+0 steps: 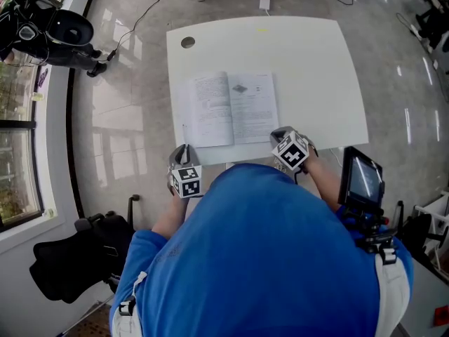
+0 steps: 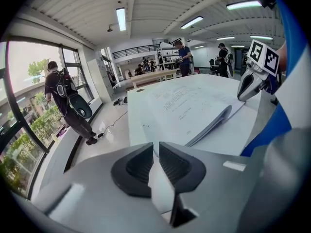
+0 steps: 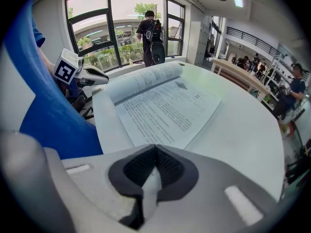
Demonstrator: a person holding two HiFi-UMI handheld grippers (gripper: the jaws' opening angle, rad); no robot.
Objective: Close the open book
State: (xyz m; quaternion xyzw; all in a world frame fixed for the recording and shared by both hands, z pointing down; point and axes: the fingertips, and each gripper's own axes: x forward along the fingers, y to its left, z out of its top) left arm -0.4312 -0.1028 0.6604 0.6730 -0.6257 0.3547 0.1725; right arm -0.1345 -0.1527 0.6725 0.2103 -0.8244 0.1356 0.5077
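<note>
An open book lies flat in the middle of the white table, printed pages up. My left gripper hovers at the table's front edge, just short of the book's near left corner. In the left gripper view the left gripper shows a narrow gap with nothing in it, and the book lies just beyond. My right gripper is at the book's near right corner. Seen in its own view, the right gripper has its pads touching and empty, just short of the right-hand page.
A round cable hole sits in the table's far left corner. A black chair with a bag stands at the lower left, and a black device with a screen at the right. Cables lie on the floor beyond the table. People stand far off by the windows.
</note>
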